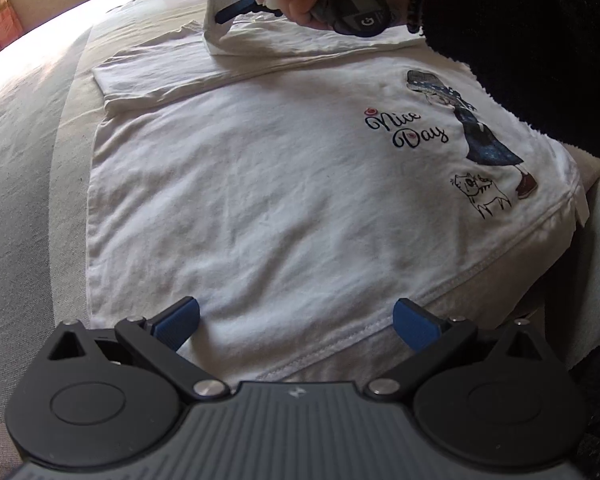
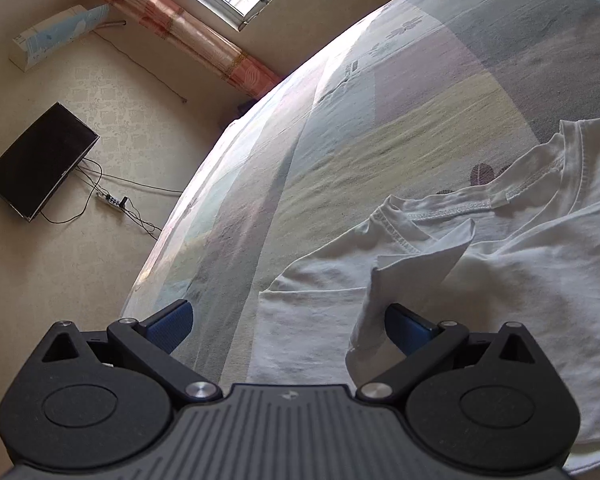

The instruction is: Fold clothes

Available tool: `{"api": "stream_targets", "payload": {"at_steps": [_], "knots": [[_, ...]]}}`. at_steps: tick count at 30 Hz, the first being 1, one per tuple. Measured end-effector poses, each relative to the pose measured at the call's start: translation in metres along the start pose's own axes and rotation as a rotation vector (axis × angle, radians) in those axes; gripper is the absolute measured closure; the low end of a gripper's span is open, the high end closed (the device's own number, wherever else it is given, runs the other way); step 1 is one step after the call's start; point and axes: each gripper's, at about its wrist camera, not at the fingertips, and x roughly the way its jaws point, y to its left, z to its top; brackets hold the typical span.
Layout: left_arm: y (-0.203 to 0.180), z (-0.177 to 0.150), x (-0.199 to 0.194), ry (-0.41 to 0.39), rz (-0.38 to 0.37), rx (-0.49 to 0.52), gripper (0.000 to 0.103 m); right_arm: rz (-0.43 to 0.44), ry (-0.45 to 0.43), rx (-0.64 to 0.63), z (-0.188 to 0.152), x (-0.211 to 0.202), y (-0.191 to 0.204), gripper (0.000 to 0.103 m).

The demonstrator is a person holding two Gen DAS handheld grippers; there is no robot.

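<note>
Sleeve (image 2: 416,264) may snag on right gripper (image 2: 288,322) w/ fingers apart; left gripper (image 1: 296,318) spread, empty over T-shirt (image 1: 260,200).

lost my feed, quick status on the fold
Left gripper open over shirt hem. Right gripper open, fabric draped on one finger. White t-shirt partly folded. Nothing blocking.

The white T-shirt (image 1: 260,200) bears "Nice Day" in dark script beside a printed figure.
</note>
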Motion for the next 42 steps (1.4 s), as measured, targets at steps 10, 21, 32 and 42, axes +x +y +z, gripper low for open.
{"api": "stream_targets", "payload": {"at_steps": [10, 21, 32, 42], "knots": [[-0.002, -0.002, 0.0, 0.005, 0.006, 0.006, 0.001, 0.01, 0.129, -0.26, -0.019, 0.005, 0.044, 0.0], [0.006, 0.001, -0.002, -0.02, 0.027, 0.003, 0.001, -0.254, 0.137, -0.553, -0.01, -0.034, 0.026, 0.033], [0.03, -0.002, -0.014, -0.034, 0.08, -0.071, 0.001, -0.456, 0.246, -1.045, -0.079, 0.04, 0.057, 0.084], [0.031, -0.003, -0.015, -0.038, 0.093, -0.08, 0.001, -0.461, 0.211, -1.149, -0.097, 0.022, 0.071, 0.096]]}}
